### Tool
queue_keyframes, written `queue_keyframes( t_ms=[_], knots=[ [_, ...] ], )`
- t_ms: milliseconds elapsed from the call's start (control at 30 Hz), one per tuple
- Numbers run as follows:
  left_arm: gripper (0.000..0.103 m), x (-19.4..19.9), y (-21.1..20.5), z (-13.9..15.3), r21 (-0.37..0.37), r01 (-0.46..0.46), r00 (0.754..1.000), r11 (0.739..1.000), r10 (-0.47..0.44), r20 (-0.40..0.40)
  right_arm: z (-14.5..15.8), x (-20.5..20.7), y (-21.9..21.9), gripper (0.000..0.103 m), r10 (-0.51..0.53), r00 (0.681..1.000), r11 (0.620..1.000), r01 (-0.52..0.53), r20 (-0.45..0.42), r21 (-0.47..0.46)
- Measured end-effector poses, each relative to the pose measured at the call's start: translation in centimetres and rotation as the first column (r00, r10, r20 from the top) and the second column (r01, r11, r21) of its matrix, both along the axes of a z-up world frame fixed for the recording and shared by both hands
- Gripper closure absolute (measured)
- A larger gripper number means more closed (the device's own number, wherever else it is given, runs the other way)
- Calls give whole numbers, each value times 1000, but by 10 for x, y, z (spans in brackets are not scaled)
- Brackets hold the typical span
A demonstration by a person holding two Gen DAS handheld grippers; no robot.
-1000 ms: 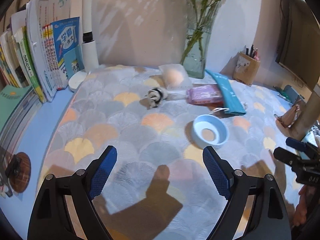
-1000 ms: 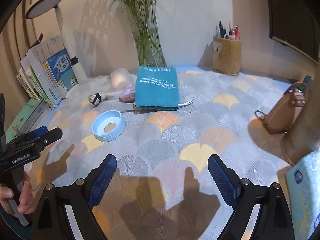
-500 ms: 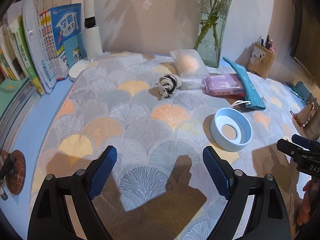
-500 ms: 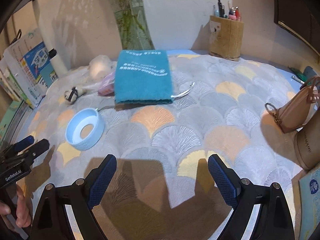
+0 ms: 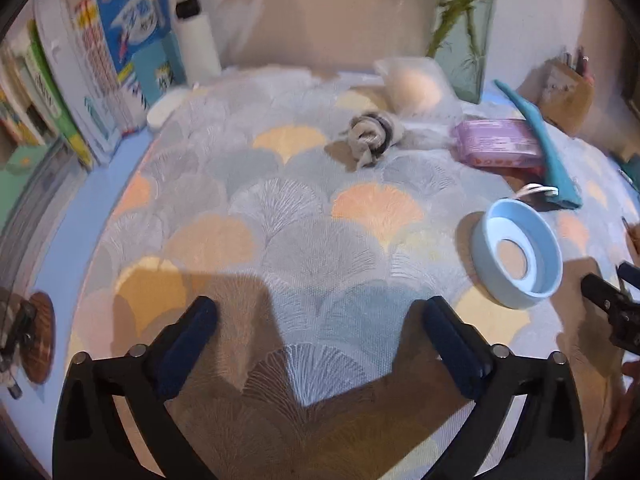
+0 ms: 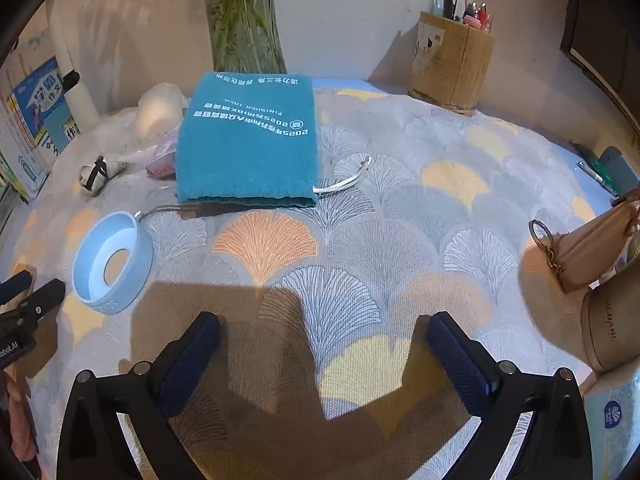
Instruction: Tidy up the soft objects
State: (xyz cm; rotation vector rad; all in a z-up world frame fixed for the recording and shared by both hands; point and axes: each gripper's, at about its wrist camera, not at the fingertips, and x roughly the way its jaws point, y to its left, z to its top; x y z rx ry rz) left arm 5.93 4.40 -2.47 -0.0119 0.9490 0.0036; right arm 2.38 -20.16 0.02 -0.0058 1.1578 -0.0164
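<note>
Toward the far edge of the fan-patterned tablecloth, by the glass vase, lie the soft items: teal towel folded flat, rolled grey sock bundle w/ dark stripes to its left, pink wipes pack just beside the towel, and a pale puff in a clear bag nearer the wall.

Left gripper and right gripper both hover low over bare cloth near the front edge, jaws spread wide, nothing held.

Handling, prob.: towel is light, limp terry; it'll sag and unfold if pinched at one corner, so grip the thick folded edge facing the front. A white cord trails from under it and may drag. Sock roll is springy, easy to pinch across the middle. Wipes pack has slick film and squashes; take it at the short end. Bagged puff is crinkly and slippery.

Blue ring, prob. silicone, sits in front of the towel's left corner, apart from it. Wooden pen pot stands at the far right.
</note>
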Motion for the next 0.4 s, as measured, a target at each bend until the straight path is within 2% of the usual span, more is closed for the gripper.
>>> queue_keyframes(
  t_ms=[100,200,400],
  knots=[
    [0,1,4,1,-9,-3,1000,1000,3,4,0,-4,2,0,-10,1000,1000,10,4,-12],
    [0,1,5,3,-10,-2,1000,1000,3,7,-1,-11,1,0,-38,998,999,38,54,-5],
    [0,-5,5,1,-15,13,1000,1000,-13,20,0,-11,1,0,-39,998,999,39,52,-1]
  ],
)
